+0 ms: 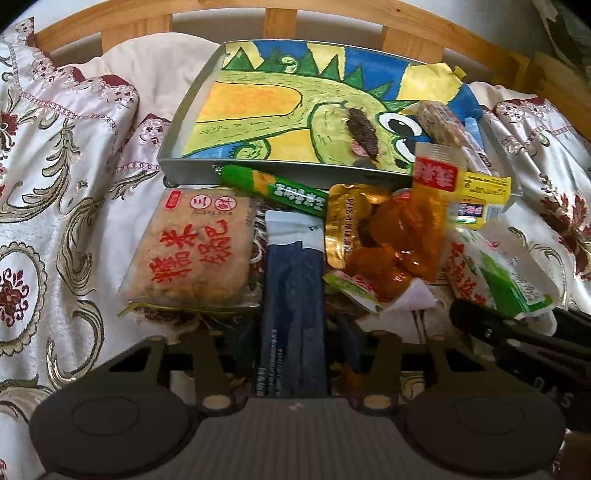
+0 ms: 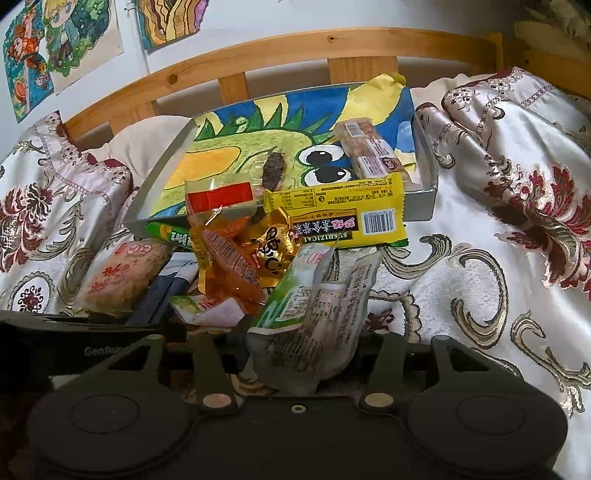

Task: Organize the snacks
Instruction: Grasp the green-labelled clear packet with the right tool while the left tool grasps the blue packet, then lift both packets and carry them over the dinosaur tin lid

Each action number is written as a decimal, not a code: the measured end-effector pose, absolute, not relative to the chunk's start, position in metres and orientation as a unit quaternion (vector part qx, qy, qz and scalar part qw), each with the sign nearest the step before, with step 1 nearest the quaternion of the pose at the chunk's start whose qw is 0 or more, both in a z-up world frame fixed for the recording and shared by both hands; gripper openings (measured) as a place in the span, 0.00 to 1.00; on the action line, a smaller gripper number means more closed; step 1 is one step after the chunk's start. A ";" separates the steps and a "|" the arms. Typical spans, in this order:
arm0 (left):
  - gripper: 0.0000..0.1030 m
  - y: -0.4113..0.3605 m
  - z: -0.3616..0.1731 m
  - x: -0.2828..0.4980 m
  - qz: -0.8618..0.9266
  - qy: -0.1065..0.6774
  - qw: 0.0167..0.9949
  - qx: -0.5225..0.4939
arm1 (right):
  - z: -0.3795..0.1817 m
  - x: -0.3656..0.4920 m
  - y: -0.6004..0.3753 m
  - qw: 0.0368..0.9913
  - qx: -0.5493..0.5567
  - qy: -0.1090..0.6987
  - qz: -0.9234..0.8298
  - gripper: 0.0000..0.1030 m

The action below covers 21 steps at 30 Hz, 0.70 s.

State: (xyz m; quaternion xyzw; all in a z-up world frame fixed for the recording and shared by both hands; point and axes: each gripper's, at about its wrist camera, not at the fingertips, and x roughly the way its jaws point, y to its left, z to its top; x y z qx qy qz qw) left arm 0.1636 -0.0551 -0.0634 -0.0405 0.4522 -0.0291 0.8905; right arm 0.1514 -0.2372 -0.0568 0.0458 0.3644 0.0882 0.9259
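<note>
Dark blue packet (image 1: 293,295): long and flat, at lower centre of the left wrist view, lying lengthwise between the fingers of the left gripper (image 1: 295,343). Jaws partly open, a gap visible on each side of the packet; pads not pressing it.

Green-and-clear packet (image 2: 314,314): crumpled, at lower centre of the right wrist view, between the fingers of the right gripper (image 2: 295,343). Jaws a little apart; whether the pads bear on it cannot be told.

Snack heap, centre of both views, on the embroidered cloth (image 1: 55,184):
- rice cracker packet (image 1: 192,251), red lettering, left of the blue packet;
- green sausage stick (image 1: 273,188), lying against the tray's near wall;
- orange pouches (image 1: 388,236), right of the blue packet;
- yellow packet (image 2: 343,218), overlapping the tray's near right corner.

Grey tray (image 1: 192,110): upper centre, lined with a dragon drawing (image 1: 258,103). It contains a dark brown snack (image 1: 364,134) at the middle and a wrapped bar (image 2: 369,151) by the right wall.

Wooden rail (image 1: 280,18): top of frame, behind the tray.
</note>
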 end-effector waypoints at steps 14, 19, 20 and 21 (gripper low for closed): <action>0.35 -0.030 -0.050 0.144 -0.052 0.489 0.857 -0.153 | -0.040 0.124 -0.230 0.934 0.002 0.338 0.112 0.35; 0.34 -0.023 -0.043 0.132 -0.048 0.504 0.845 -0.173 | -0.031 0.110 -0.226 0.939 -0.012 0.320 0.122 0.35; 0.34 -0.023 -0.042 0.130 -0.047 0.507 0.843 -0.174 | -0.030 0.109 -0.225 0.940 -0.014 0.317 0.124 0.35; 0.34 -0.023 -0.040 0.127 -0.046 0.511 0.840 -0.177 | -0.029 0.107 -0.225 0.941 -0.013 0.315 0.126 0.35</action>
